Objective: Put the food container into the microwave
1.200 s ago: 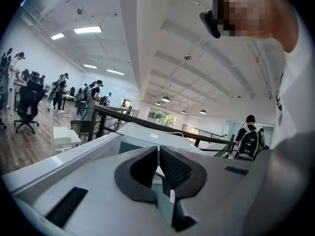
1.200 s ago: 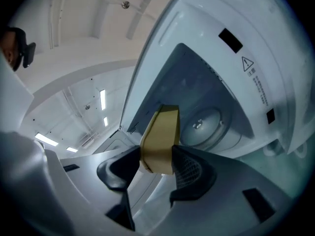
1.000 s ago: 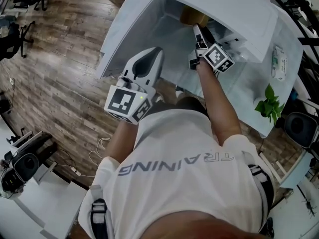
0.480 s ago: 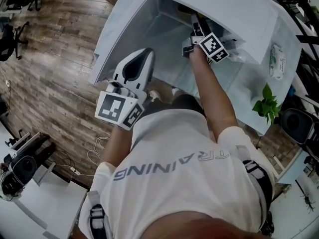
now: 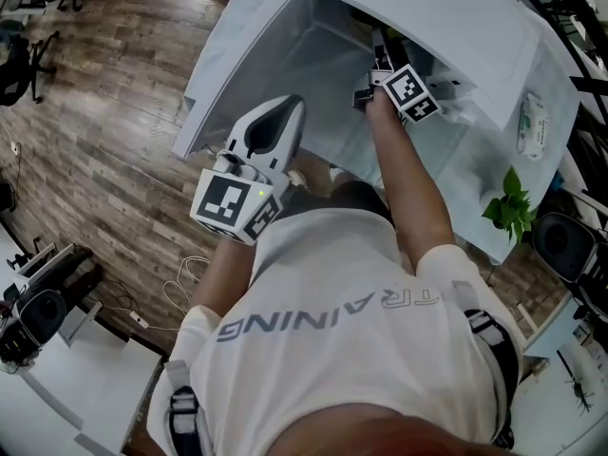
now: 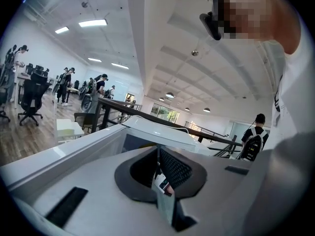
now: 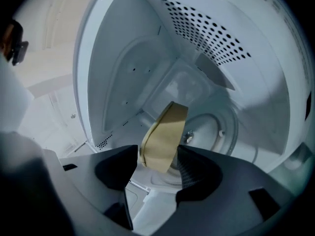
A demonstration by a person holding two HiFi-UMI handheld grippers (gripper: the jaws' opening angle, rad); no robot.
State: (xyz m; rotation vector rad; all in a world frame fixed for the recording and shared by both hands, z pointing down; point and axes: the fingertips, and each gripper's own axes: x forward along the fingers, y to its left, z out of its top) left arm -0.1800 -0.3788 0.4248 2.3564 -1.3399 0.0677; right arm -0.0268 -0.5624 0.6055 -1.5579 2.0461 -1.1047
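1. Head view: we see the white box-shaped microwave standing with its door open on the white tabletop. The right tool reaches into the cavity. The left tool hangs outside, beside the open door.
2. Left gripper view: the left tool's jaws are pressed together, and we see nothing between them.
3. Right gripper view: the flat, tan, cardboard-like food container is inside the microwave, between the right tool's jaws and in front of the round glass turntable.
   - We see it edge-on and tilted. It has a matt, plain face and a seam running along its rim.
   - The jaws have just been opening and stand wide.
   - A sliver of gap shows at the picture's left jaw. We cannot tell whether the other pad touches the container.
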